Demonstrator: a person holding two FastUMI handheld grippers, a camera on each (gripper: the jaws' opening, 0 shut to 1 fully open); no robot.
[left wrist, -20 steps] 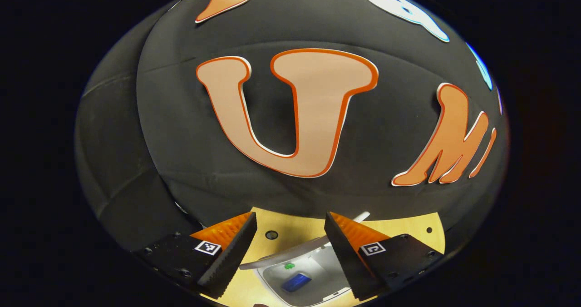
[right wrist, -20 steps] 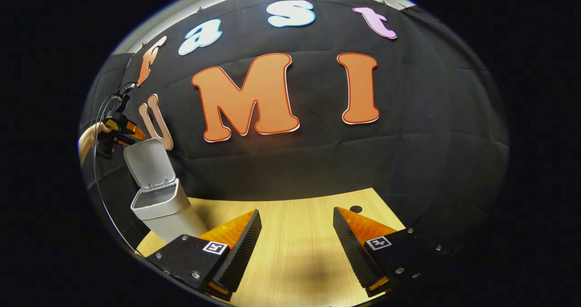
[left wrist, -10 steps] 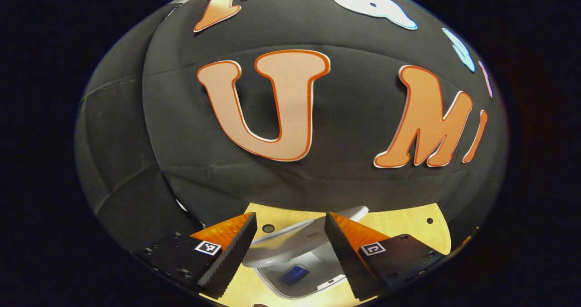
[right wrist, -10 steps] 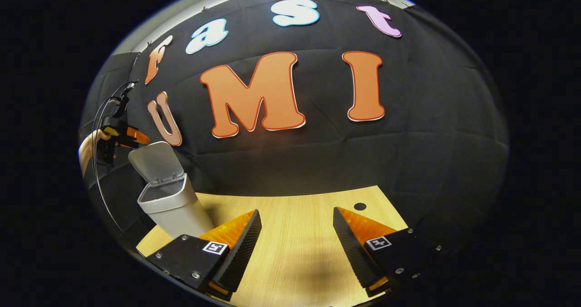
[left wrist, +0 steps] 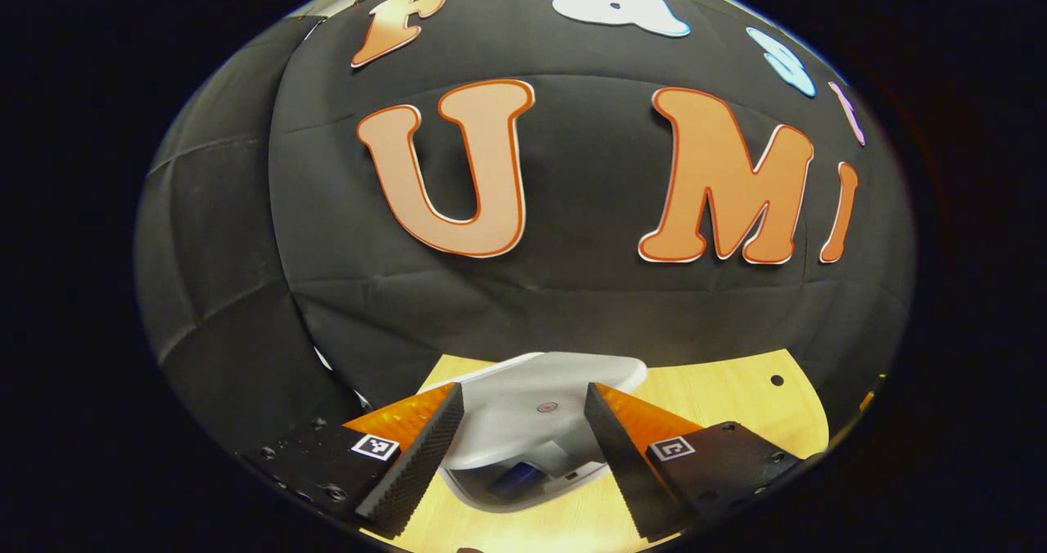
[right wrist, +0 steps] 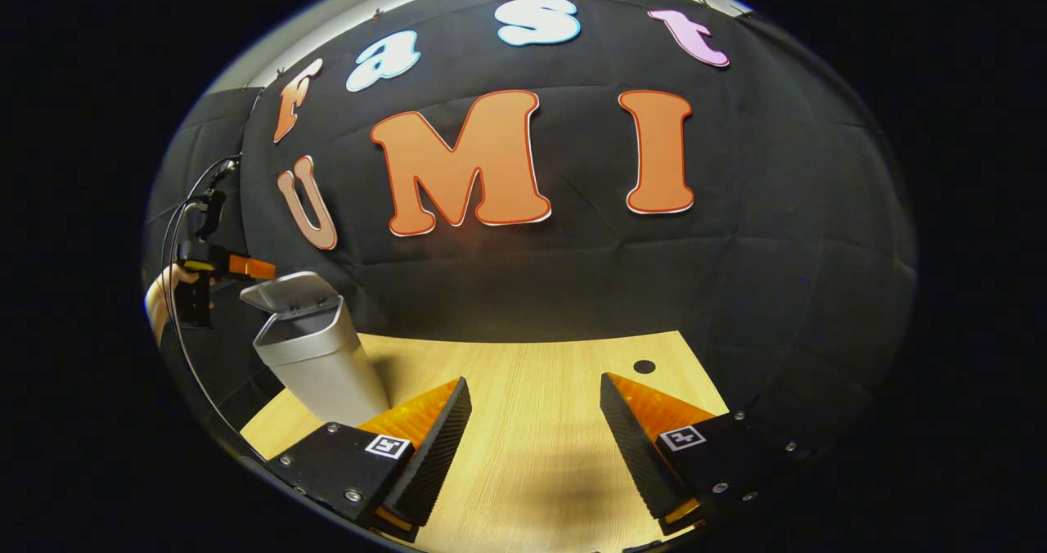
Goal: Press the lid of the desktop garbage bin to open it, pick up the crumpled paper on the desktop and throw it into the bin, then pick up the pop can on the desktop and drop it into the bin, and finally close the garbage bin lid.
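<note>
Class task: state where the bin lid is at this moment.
In the left gripper view the lid sits low centre, tilted partly open over the bin, between the left tool's open fingers.

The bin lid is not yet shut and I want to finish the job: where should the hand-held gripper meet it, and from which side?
Press rather than pinch. The lid slopes, hinged at its far edge, a gap showing under its near edge. The left hand-held gripper, open above it, should probably bear down from above on the near, free part of the lid, over the bin.

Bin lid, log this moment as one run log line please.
stage: closing | lid: part lowered, gap left over bin | left gripper: open, over lid | right gripper: open, above table
</note>
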